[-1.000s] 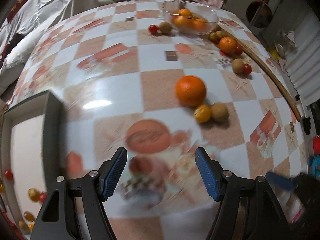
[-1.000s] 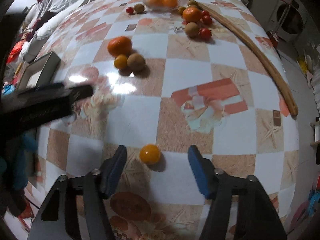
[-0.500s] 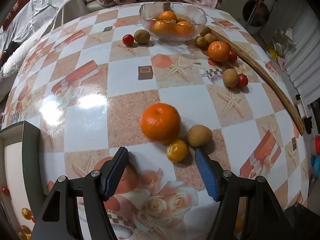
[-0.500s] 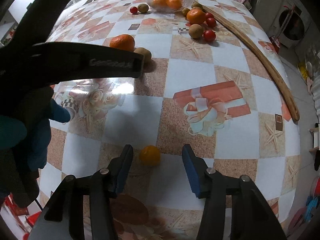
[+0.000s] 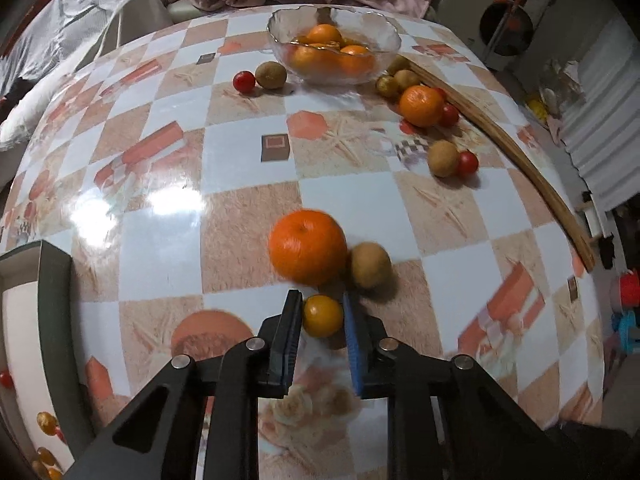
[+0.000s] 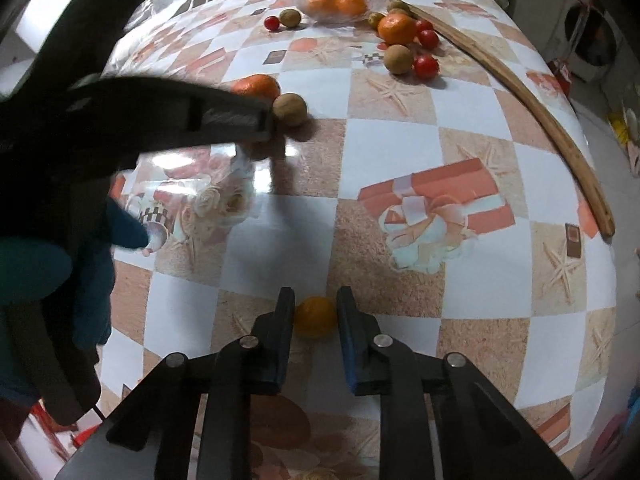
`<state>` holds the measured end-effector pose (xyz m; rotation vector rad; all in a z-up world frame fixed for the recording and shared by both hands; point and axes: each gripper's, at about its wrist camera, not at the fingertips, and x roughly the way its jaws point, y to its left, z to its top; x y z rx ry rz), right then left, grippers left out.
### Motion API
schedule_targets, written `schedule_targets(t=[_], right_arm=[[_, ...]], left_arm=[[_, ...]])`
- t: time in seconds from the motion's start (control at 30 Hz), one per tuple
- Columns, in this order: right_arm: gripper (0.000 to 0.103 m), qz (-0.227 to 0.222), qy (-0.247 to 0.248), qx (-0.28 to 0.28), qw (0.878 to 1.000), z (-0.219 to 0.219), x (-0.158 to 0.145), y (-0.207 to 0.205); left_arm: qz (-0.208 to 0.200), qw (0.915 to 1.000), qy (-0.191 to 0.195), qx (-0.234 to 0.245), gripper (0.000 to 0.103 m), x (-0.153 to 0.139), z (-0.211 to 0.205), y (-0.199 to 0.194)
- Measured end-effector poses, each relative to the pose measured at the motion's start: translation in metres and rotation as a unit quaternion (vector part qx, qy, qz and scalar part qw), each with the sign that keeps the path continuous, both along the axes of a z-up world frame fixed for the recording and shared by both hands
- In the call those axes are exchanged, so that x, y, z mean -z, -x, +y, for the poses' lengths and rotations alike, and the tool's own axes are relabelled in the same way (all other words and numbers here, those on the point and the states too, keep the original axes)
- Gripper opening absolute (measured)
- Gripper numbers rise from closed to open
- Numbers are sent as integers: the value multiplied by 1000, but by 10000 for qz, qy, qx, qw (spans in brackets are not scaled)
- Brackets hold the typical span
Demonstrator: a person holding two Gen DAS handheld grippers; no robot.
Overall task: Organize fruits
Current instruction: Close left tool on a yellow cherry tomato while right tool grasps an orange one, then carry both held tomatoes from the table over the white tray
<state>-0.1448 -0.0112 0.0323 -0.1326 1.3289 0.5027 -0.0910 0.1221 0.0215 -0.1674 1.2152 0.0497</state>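
Your table (image 5: 168,148) fills both views, covered in a glossy checkered cloth printed with starfish and gift boxes. Along its right edge lies a long curved wooden stick (image 5: 516,156). At the far edge, near the middle, stands a glass bowl (image 5: 276,36) holding several oranges (image 5: 320,34). At the near left edge you have a grey-rimmed tray (image 5: 54,320) with small fruits in it, only partly in view.

The large orange (image 5: 307,246) sits near the table's middle, with a kiwi (image 5: 371,265) touching its right side. A second orange (image 5: 421,105) rests by the stick, right of the bowl, with cherry tomatoes (image 5: 449,115) and small brownish fruits around it. Another kiwi (image 5: 442,158) and tomato (image 5: 467,163) lie together further along that right side. Left of the bowl sit one more kiwi (image 5: 271,75) and tomato (image 5: 244,81).

Your left gripper (image 5: 322,312) is narrowed around a small yellow-orange fruit (image 5: 322,316) just in front of the large orange; its blue pads appear to touch the fruit on both sides, with the fruit on the cloth.

Your right gripper (image 6: 315,310) is likewise drawn in around another small yellow-orange fruit (image 6: 315,317) near the table's near edge, pads at or against its sides; firm contact cannot be told for sure.
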Motion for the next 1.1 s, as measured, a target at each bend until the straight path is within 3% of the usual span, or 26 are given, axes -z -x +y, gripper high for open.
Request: schedule_targets(t=[0.4, 0.87, 1.1], right_arm=[[24, 310, -270, 364, 9985, -22, -2, -8], [24, 273, -272, 207, 9990, -7, -11, -7], [24, 268, -131, 102, 9995, 3, -7, -3]], left_arm=[[73, 9993, 298, -192, 23, -9, 26, 39], [-84, 9990, 344, -260, 23, -24, 38, 65], [-57, 9986, 351, -388, 23, -16, 47, 65]])
